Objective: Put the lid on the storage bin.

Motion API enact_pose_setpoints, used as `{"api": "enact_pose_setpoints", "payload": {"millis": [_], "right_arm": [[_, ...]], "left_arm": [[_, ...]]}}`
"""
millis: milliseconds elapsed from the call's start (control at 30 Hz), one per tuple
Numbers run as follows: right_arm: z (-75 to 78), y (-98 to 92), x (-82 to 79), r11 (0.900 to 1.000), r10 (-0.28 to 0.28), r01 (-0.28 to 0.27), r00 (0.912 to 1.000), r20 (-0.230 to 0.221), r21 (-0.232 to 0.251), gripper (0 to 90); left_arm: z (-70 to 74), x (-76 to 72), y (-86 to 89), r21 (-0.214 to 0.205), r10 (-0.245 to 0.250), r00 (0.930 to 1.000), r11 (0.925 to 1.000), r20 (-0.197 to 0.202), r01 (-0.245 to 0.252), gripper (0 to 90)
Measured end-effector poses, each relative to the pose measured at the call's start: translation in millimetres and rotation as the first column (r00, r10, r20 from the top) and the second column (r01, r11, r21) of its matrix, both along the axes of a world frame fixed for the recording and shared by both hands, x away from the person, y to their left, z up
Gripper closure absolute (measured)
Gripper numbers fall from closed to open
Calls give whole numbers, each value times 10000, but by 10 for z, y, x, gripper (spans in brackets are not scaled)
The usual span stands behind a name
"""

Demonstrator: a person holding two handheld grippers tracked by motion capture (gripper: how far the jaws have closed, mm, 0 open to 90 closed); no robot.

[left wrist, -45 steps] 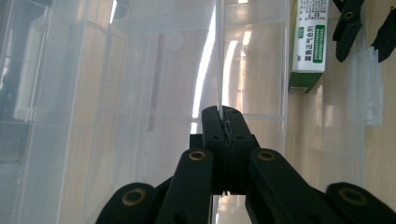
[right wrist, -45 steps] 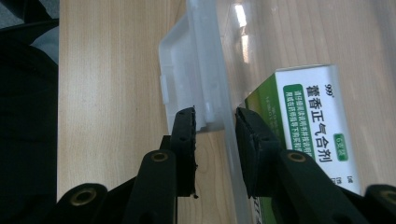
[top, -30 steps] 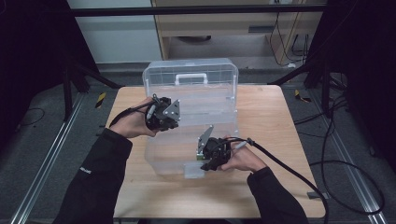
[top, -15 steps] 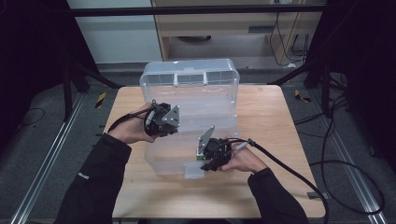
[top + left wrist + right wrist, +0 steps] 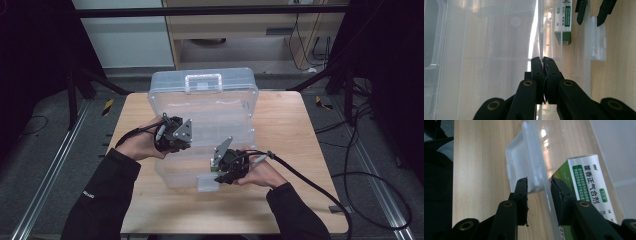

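Right gripper view, nearest to the person: the right gripper (image 5: 539,187) straddles the front wall of the clear plastic storage box (image 5: 541,165), one of its fingers (image 5: 522,192) outside against the front latch tab (image 5: 520,162), the other inside beside a green-and-white medicine carton (image 5: 589,187). The fingers look closed on that wall and latch, though a thin gap beside the outer pad leaves it unclear how firmly they press. In the high view this gripper (image 5: 226,167) sits at the box's near edge, with a strip of bare counter (image 5: 200,210) between the box and the person's sleeves.

Farther in, the left gripper (image 5: 172,136) sits at the box's left side. In the left gripper view its fingers (image 5: 537,67) are clenched on a thin clear wall (image 5: 540,30) that runs straight away from them; the wall's edge disappears between the pads. Beyond them the carton (image 5: 563,22) lies inside, near the front wall, and the latch tab (image 5: 597,37) juts out over the wood.

Farther still, the lid (image 5: 204,82) stands raised at the back, its handle uppermost, rising over the counter's far edge. Open wood lies to the right of the box (image 5: 200,120), less to the left.
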State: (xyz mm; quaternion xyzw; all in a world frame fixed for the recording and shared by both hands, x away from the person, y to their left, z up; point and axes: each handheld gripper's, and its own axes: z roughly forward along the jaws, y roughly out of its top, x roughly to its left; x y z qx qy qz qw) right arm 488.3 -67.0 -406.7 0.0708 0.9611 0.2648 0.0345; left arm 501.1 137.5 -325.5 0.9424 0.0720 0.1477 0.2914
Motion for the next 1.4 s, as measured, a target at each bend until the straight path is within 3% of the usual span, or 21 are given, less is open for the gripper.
{"api": "enact_pose_setpoints", "payload": {"millis": [67,133,167,367,500,667,833,900,1000,1067,1100,1200,1233,1333,1400], "right_arm": [[-1,-7,-9,10000,-36,36,10000,65,80,675],[12,-28,-22,9996,-177,175,9998,95,217,676],[18,-37,-26,9993,-251,248,9996,97,280,672],[93,-127,-93,9965,-496,471,9982,349,687,642],[146,-230,-110,9906,-713,675,9971,282,1194,649],[291,-360,-163,9723,-1083,1018,9939,195,2105,663],[445,-528,-182,9435,-1693,1558,9853,213,2926,714],[502,-592,-178,9266,-2012,1822,9792,244,3290,755],[606,-725,-139,8787,-2840,2498,9585,248,4067,783],[645,-769,-118,8605,-3229,2807,9460,291,4252,800],[679,-809,-94,8382,-3625,3141,9316,253,4459,814],[722,-868,-38,8043,-4287,3725,9033,179,4629,827],[736,-893,-8,7877,-4632,4052,8862,124,4640,832],[750,-960,80,7503,-5100,4545,8600,-172,4801,858],[748,-995,126,7330,-5318,4745,8465,-244,4873,868]], "left_arm": [[-6,-4,1,-62,27,10000,10000,-21,-27,873],[11,-1,8,257,-145,9999,9996,31,144,872],[-6,-13,-4,91,-32,10000,10000,13,32,872],[-18,-30,-15,150,10,10000,9999,54,-10,868],[-20,-39,-21,191,96,9999,9998,-44,-95,866],[-29,-42,-34,217,64,10000,9997,4,-64,863],[-36,-53,-35,214,93,9999,9997,-80,-91,862],[-42,-57,-35,184,91,9999,9998,-95,-89,861],[-37,-58,-34,333,39,9999,9994,-112,-35,860],[-43,-61,-38,297,54,9999,9995,-88,-52,860],[-44,-61,-38,304,63,9999,9995,-90,-60,859],[-38,-63,-38,414,44,10000,9991,-60,-41,858],[-38,-63,-37,424,47,10000,9991,-64,-44,858],[-43,-64,-36,339,85,9999,9994,-84,-83,857],[-46,-65,-38,313,103,9999,9995,-106,-100,857]]}}
